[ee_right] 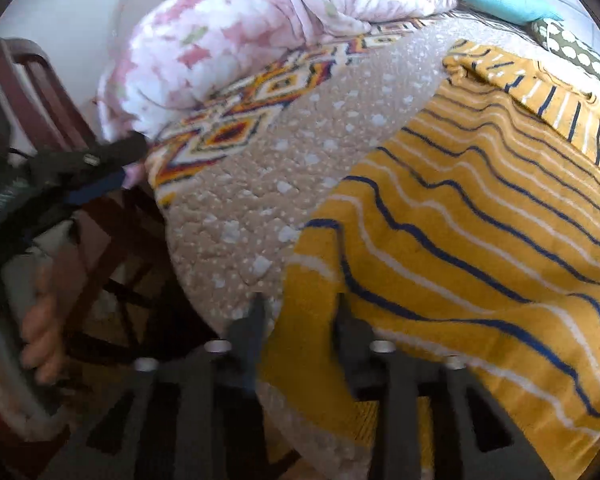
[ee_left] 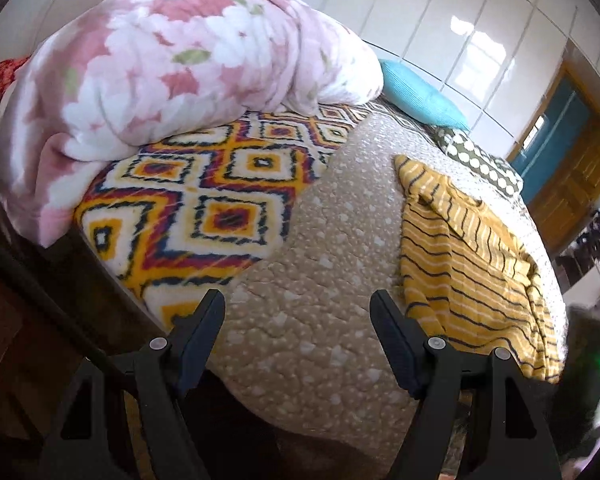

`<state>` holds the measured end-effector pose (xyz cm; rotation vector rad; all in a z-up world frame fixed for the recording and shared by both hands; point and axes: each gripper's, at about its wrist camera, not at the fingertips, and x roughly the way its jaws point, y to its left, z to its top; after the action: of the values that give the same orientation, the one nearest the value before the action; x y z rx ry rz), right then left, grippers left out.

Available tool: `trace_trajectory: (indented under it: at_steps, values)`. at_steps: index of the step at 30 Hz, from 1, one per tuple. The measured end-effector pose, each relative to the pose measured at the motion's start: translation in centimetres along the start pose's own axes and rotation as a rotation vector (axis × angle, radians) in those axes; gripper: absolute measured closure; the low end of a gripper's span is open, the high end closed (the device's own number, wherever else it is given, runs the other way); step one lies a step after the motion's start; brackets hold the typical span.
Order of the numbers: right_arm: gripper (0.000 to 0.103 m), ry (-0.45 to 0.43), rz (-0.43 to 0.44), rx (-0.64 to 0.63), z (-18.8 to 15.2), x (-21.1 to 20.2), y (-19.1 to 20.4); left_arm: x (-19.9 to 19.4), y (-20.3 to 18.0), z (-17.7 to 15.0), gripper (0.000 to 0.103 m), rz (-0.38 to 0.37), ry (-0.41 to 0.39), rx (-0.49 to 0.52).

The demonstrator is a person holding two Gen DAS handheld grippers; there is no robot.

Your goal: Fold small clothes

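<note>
Right gripper [ee_right: 300, 312] blurred, straddling striped garment [ee_right: 480, 240] corner, grip unclear; left gripper [ee_left: 298, 312] wide.

White glossy wardrobe doors [ee_left: 480, 36] (window glare), wooden door [ee_left: 568, 168], dark wooden chair [ee_right: 40, 96] beside bed.

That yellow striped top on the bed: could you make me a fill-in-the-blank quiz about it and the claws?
1. The yellow striped top lies on a ____ quilt with white spots.
2. The left claw is ____, holding nothing.
3. The right claw straddles the top's near ____.
4. The cushion behind the floral blanket is ____.

Missing words: beige; open; edge; blue
</note>
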<state>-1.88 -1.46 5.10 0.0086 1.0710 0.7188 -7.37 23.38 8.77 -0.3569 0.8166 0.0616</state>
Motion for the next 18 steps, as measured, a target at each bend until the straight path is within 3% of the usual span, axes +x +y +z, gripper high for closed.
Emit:
trace_trajectory:
  at_steps: [3, 7, 10, 13, 16, 18]
  values:
    - [0.059, -0.119, -0.151, 0.08, 0.2, -4.3, -5.0, 0.6, -1.2, -0.2, 0.028, -0.001, 0.007, 0.033]
    - [0.059, -0.268, -0.349, 0.487, 0.0, -9.3, -19.1, 1.6, -2.3, -0.4, 0.028, -0.018, 0.024, 0.046]
    - [0.057, -0.333, -0.332, 0.733, -0.5, -10.9, -27.1, 2.5, -3.2, -0.6, 0.028, -0.031, 0.046, 0.056]
    - [0.05, -0.343, -0.295, 0.867, 0.0, -10.2, -31.6, 3.2, -4.3, -0.8, 0.028, -0.023, 0.064, 0.079]
    - [0.049, -0.349, -0.299, 0.921, 0.8, -9.3, -34.1, 4.0, -5.2, -1.1, 0.028, -0.019, 0.087, 0.102]
    - [0.082, -0.336, -0.329, 0.909, 1.8, -9.2, -35.1, 4.5, -5.9, -1.2, 0.028, -0.018, 0.102, 0.119]
